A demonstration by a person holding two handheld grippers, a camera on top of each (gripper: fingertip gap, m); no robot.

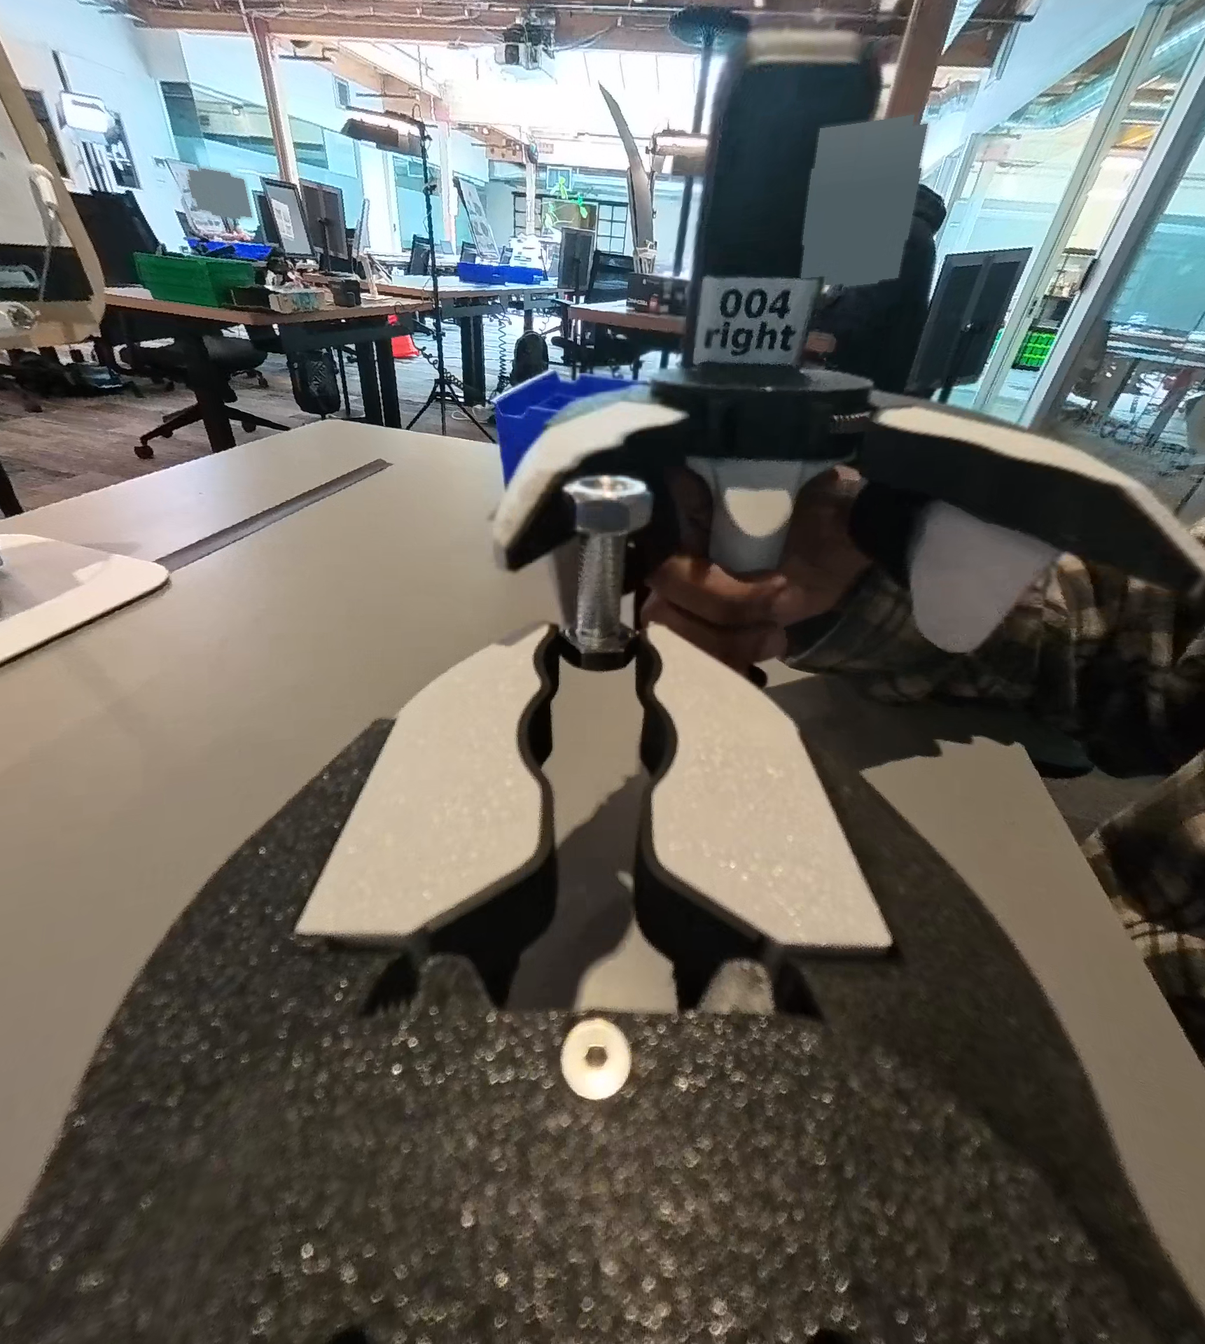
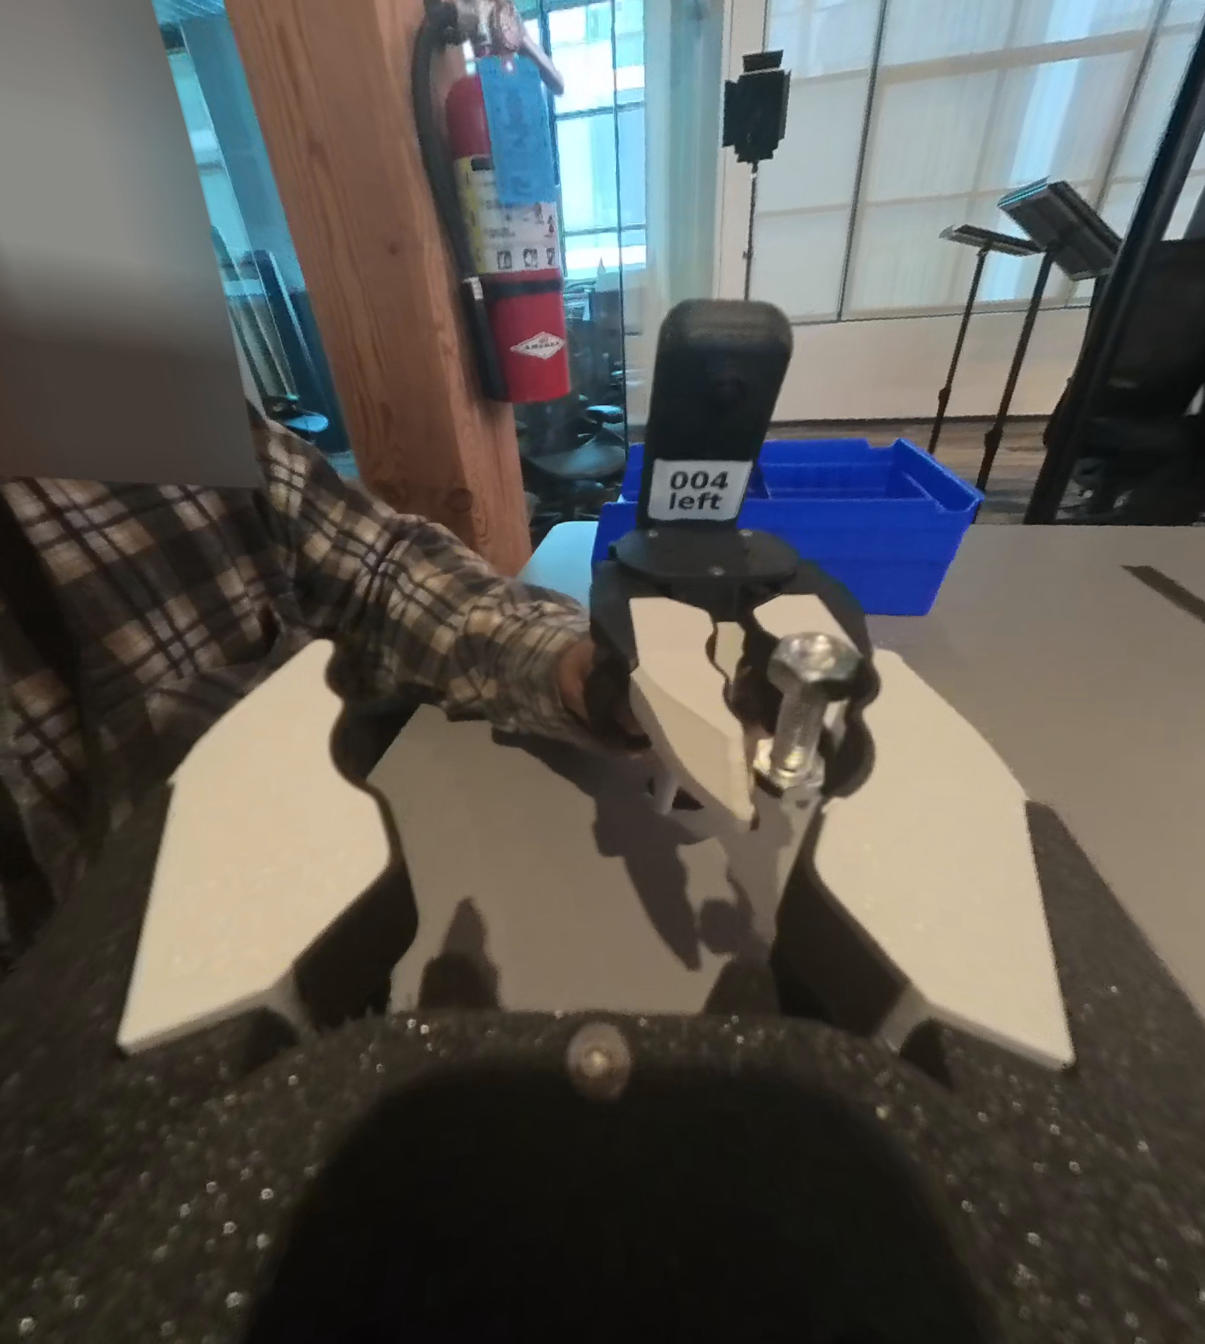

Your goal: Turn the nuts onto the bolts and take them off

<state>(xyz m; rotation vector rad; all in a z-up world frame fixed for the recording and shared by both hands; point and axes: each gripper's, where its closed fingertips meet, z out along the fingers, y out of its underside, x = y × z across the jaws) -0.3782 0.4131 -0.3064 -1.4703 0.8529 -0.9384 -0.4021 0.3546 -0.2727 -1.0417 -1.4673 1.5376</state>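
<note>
A silver bolt (image 1: 601,574) stands upright above the grey table (image 1: 221,691), with a hex piece at its top end. My left gripper (image 1: 595,644) is shut on the hex piece at the bolt's lower end, which looks like a nut. In the right wrist view the bolt (image 2: 799,716) sits in the left gripper's (image 2: 785,774) tips. My right gripper (image 2: 606,691) is open wide and empty. The bolt stands just inside its right finger (image 2: 934,836). In the left wrist view the right gripper (image 1: 854,553) faces me, one finger (image 1: 570,473) just behind the bolt's top.
A blue bin (image 2: 876,524) stands on the table behind the grippers and also shows in the left wrist view (image 1: 534,429). A white stand base (image 1: 24,589) sits at the table's left. A person's plaid sleeves (image 1: 1130,654) hold both grippers. A dark slot (image 1: 279,516) runs across the table.
</note>
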